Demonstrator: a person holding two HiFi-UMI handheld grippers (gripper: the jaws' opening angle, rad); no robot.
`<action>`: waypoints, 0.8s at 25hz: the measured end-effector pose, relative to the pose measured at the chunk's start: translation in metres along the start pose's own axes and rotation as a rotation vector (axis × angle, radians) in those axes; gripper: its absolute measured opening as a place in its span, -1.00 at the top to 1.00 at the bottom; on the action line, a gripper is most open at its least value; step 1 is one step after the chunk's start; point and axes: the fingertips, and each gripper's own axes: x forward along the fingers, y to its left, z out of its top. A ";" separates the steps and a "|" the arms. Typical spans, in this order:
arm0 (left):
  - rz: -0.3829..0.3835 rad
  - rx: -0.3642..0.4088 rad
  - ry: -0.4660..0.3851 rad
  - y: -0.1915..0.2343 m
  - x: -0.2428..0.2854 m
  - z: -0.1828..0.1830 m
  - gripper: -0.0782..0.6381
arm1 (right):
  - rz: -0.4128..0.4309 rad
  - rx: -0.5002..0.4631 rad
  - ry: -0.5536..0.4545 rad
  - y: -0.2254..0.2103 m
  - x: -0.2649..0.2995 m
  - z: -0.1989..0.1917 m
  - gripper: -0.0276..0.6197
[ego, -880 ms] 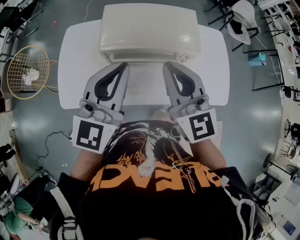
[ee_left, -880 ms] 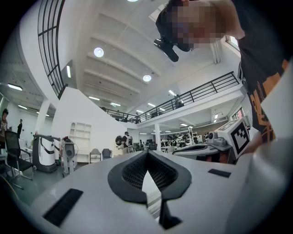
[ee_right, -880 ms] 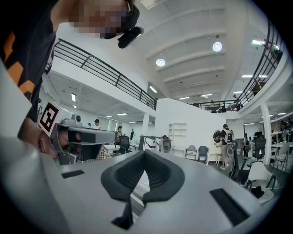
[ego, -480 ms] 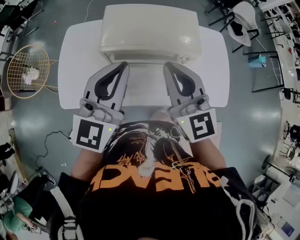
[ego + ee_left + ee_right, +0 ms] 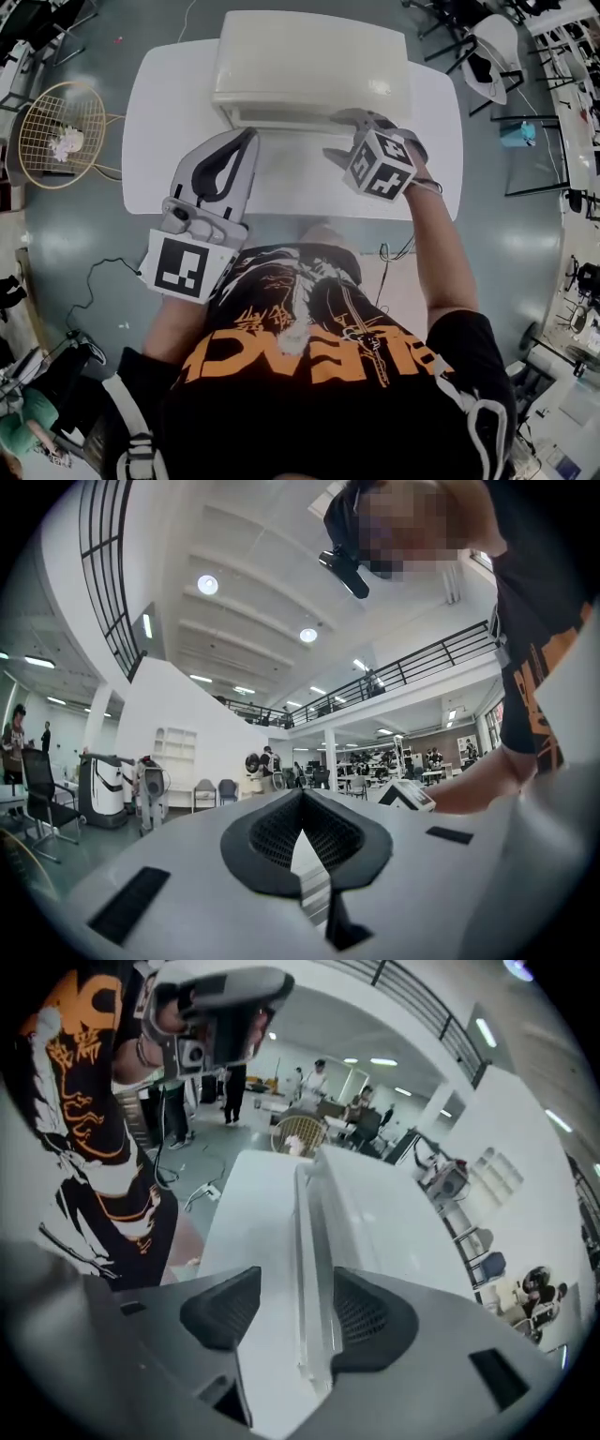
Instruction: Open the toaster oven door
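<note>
Now, the oven sits at the far side of the white table, its front facing the person, door shut. Up against that front, toward the oven's right end, is the right gripper, turned on its side so its marker cube faces up. From that gripper's own view its jaws stand apart, and the oven's long pale handle runs straight through the gap between them: the right pad sits just beside the bar, and the left pad is clear of it with bare table showing between. So the right gripper is around the handle, not clamped on it. The left gripper hangs back on the near side of the oven, toward its left end, tips near the front edge but apart from it. Its jaws are pressed together with nothing between them, and the left gripper's view looks away into the hall. Well off to the oven's left, down on the floor, stands a wire basket.
</note>
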 end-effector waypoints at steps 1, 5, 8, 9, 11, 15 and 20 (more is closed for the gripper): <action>0.004 0.001 0.004 0.001 -0.001 0.000 0.72 | 0.034 -0.013 0.042 0.002 0.008 -0.007 0.12; 0.028 -0.001 0.018 0.006 -0.007 -0.006 0.72 | 0.102 -0.048 0.152 0.010 0.033 -0.027 0.11; 0.038 -0.002 0.027 0.011 -0.010 -0.008 0.72 | 0.114 -0.036 0.157 0.014 0.037 -0.027 0.05; 0.040 -0.003 0.029 0.013 -0.010 -0.008 0.72 | 0.119 -0.030 0.155 0.015 0.037 -0.026 0.05; 0.041 -0.004 0.034 0.014 -0.012 -0.010 0.72 | 0.129 -0.028 0.153 0.021 0.036 -0.023 0.05; 0.027 -0.001 0.036 0.011 -0.007 -0.012 0.72 | 0.145 -0.023 0.144 0.036 0.033 -0.024 0.05; 0.006 0.031 0.059 0.017 0.000 -0.031 0.72 | 0.170 0.013 0.109 0.056 0.033 -0.023 0.07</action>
